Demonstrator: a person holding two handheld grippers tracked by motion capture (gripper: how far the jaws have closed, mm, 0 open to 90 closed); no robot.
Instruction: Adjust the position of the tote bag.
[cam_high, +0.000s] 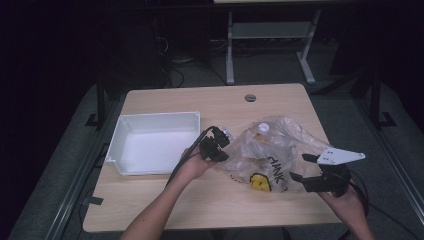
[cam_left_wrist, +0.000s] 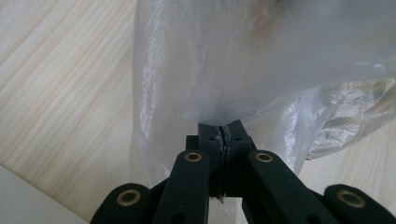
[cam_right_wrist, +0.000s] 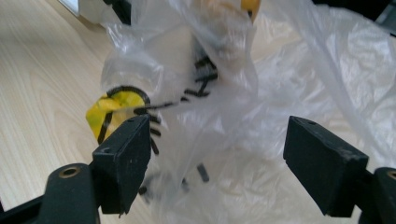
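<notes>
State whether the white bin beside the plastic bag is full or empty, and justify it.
Empty: the high view shows the white bin's bare floor, while the plastic bag lies outside it on the table.

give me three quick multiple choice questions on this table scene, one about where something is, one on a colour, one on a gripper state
1. Where does the white tray lie relative to the clear plastic bag?
A. to its left in the high view
B. to its right
C. on top of it

2. What colour is the round print on the bag?
A. red
B. yellow with black lines
C. blue

3. How does the left gripper stand?
A. wide open above the tray
B. shut on nothing
C. shut on a fold of the bag

Answers:
1. A, the tray sits at the left part of the wooden table, the bag at the right.
2. B, yellow shows through the film in the right gripper view.
3. C, the left gripper view shows film pinched between its closed pads, while the right gripper is open.
</notes>
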